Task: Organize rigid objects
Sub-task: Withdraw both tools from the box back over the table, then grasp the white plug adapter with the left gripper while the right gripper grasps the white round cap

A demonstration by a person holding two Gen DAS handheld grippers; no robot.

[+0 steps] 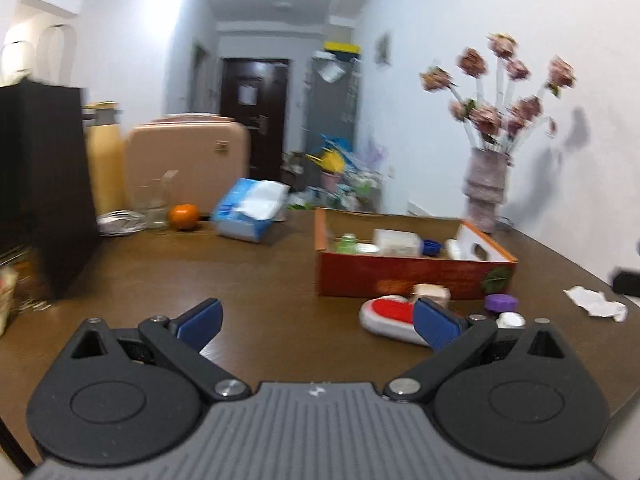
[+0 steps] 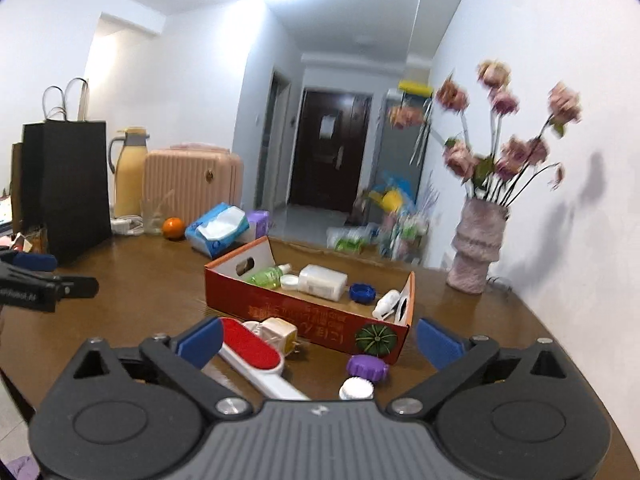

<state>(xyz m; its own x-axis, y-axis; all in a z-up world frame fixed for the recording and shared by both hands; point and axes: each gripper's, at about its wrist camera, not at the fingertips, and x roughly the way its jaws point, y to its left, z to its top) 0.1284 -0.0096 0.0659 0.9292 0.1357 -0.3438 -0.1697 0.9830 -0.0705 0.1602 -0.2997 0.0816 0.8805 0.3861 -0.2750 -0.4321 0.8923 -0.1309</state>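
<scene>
Holding both your left gripper [image 1: 318,322] and right gripper [image 2: 319,340] spread wide, empty, over glossy wood table [image 2: 140,292]; red cardboard box [image 2: 280,312] holds plastic bottles.

Flowers [image 1: 504,92] at two o'clock blurred in both views. Brush [image 1: 390,318] partly hidden behind a blue pad. Box [image 2: 308,312] lettering unreadable.

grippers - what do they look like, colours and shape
Both match: the left gripper and right gripper have a grey ribbed body, two round black discs, black link arms with silver pivot bolts, and blue pads on the fingers. No cables, hands or sleeves show.
</scene>
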